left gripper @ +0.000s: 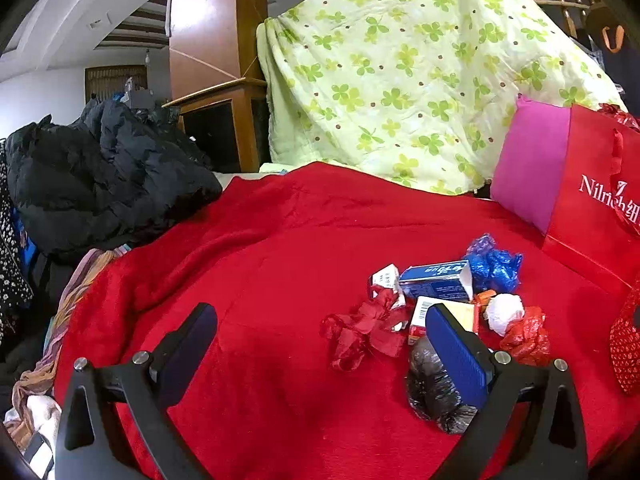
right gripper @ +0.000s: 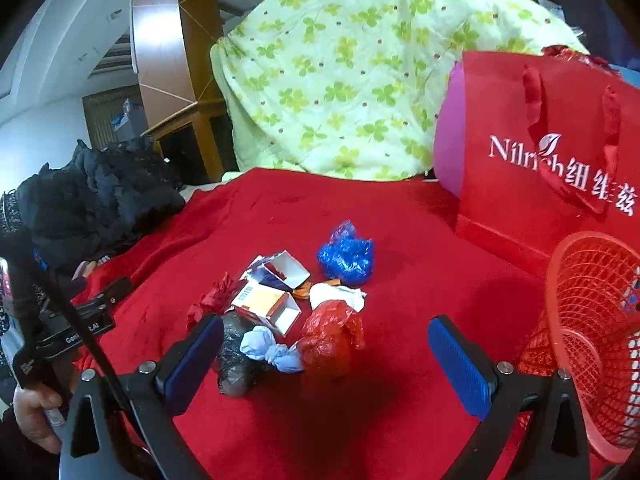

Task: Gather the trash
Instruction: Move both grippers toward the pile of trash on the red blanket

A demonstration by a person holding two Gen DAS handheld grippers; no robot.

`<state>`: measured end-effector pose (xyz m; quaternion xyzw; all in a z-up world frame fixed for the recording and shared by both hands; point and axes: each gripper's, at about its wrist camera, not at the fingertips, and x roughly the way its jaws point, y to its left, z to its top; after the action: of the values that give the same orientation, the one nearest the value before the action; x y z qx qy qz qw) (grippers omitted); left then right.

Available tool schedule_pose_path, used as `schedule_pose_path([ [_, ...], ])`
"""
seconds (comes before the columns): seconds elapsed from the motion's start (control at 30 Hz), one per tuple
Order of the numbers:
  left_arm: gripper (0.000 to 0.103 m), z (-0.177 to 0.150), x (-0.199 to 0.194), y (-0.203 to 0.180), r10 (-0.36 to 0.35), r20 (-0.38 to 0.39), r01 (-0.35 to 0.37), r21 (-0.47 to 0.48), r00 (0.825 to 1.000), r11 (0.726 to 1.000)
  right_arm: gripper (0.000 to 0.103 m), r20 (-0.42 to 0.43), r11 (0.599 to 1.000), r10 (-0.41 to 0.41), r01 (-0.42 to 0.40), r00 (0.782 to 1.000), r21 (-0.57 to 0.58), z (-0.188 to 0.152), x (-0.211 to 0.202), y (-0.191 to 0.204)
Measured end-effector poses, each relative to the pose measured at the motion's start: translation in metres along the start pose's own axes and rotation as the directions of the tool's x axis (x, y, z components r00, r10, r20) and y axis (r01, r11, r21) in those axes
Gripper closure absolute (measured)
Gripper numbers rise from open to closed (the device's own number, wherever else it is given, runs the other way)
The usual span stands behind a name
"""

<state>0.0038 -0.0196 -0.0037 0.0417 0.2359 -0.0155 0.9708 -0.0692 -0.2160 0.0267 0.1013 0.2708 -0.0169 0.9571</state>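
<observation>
Crinkly plastic wads (right gripper: 336, 336) & torn cardboard boxes (right gripper: 266, 306) on fuzzy red blanket (right gripper: 400, 360); both grippers' jaws spread, empty.

Dim indoor light, red cast. Glare on wood pillar (left gripper: 200, 12) upper left. Soft shadows under trash pile (right gripper: 288, 312). Strong fisheye bend, black corners. Mild blur throughout; tool pads (left gripper: 456, 356) near lens soft.

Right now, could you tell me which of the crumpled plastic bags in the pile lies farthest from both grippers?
The blue plastic bag, at the pile's far edge toward the red gift bag. The black bag and red bag lie nearest.
</observation>
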Motion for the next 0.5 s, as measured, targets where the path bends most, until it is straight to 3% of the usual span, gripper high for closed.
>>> schedule_pose_path([
  [0.5, 0.0, -0.001, -0.01, 0.003, 0.015, 0.031, -0.016, 0.023, 0.999, 1.0, 0.0, 0.029, 0.999, -0.008, 0.009, 1.0, -0.053, -0.004, -0.026, 0.024],
])
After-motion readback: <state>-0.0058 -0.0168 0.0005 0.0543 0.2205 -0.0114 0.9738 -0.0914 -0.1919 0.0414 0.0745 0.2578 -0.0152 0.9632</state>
